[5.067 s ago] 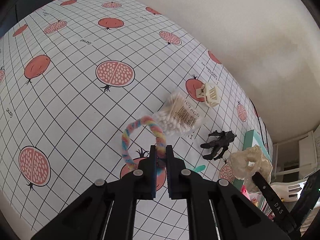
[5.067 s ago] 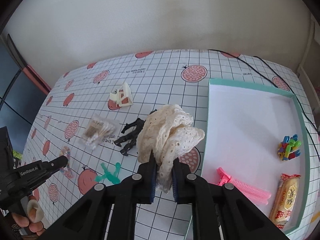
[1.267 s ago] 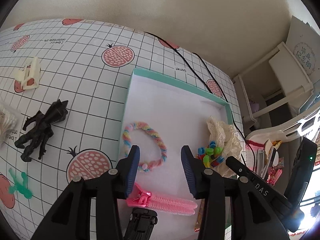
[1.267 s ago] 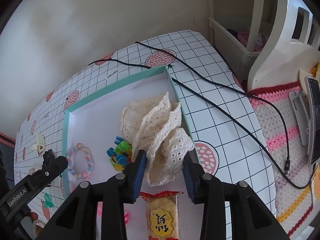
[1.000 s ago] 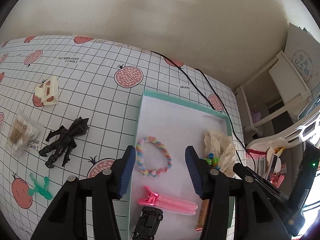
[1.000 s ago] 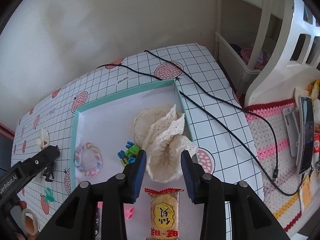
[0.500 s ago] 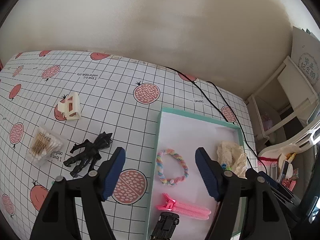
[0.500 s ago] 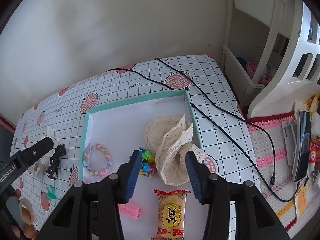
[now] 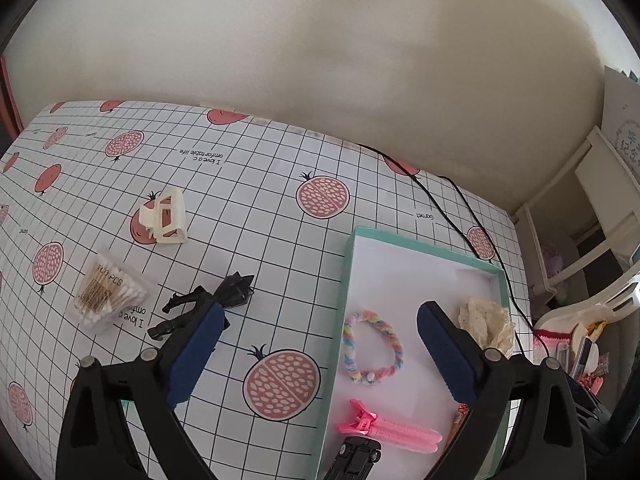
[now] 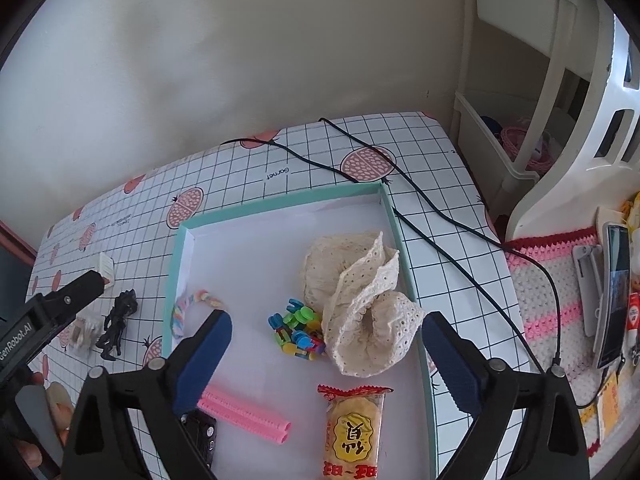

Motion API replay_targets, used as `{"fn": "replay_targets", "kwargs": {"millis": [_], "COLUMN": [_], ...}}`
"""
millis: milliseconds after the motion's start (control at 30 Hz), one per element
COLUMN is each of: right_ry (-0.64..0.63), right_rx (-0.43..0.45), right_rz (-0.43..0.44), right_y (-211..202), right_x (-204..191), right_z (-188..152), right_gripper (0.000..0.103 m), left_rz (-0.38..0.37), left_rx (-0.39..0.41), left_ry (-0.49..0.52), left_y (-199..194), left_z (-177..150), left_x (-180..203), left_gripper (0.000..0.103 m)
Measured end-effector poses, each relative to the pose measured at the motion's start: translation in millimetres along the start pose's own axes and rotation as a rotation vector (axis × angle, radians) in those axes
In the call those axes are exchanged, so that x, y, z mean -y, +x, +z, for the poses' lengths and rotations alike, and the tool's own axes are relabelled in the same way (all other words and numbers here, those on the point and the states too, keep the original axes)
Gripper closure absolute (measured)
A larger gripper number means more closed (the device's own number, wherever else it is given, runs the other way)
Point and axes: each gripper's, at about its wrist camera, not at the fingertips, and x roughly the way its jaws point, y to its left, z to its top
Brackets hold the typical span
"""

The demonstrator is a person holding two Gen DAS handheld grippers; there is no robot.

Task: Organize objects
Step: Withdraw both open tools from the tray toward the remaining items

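Observation:
A teal-rimmed white tray (image 9: 348, 264) (image 10: 280, 200) holds the rainbow hair tie (image 9: 372, 346) (image 10: 188, 308), the cream lace scrunchie (image 9: 486, 320) (image 10: 360, 300), coloured clips (image 10: 296, 330), a pink comb clip (image 9: 392, 432) (image 10: 244, 416), a snack packet (image 10: 354, 432) and a black toy car (image 9: 356, 456). Left of the tray on the cloth lie a black claw clip (image 9: 208, 304) (image 10: 118, 320), a cotton swab bag (image 9: 106, 292) and a cream claw clip (image 9: 166, 218). My left gripper (image 9: 320, 340) hangs open and empty above the tray's left rim. My right gripper (image 10: 326, 340) is open and empty above the scrunchie.
The pomegranate-print grid tablecloth (image 9: 240, 184) reaches a beige wall behind. A black cable (image 10: 420, 200) runs past the tray's right side. White shelving (image 10: 560, 120) and a crocheted mat with a phone (image 10: 614, 292) stand to the right. A hand (image 10: 56, 404) holds the left gripper.
Both grippers let go of the hair tie and the scrunchie inside the tray, then rose and pulled back with their jaws spread wider. The left view has swung leftward toward the loose items.

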Motion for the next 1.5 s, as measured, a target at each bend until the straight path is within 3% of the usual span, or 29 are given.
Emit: {"fn": "replay_targets", "kwargs": {"millis": [467,900,1033,1500], "right_ry": [0.009,0.051,0.032,-0.07], "right_rx": [0.014,0.091,0.085,0.059], "right_rz": [0.001,0.017,0.008,0.143], "right_y": [-0.6,-11.3,-7.2,11.3], "right_x": [0.1,-7.5,-18.1,-98.9], "right_z": [0.9,3.7,3.2,-5.8], "right_gripper": [0.0,0.0,0.0,0.0], "left_rz": [0.01,0.008,0.004,0.046], "left_rx": [0.011,0.053,0.063,0.077], "left_ry": [-0.017,-0.041,-0.067,-0.151], "left_y": [-1.8,-15.7,-19.8,-34.5], "left_z": [1.9,11.8,15.5,29.4], "left_x": [-3.0,-18.7,-31.2,-99.6], "left_gripper": [0.005,0.005,0.005,0.005]}}
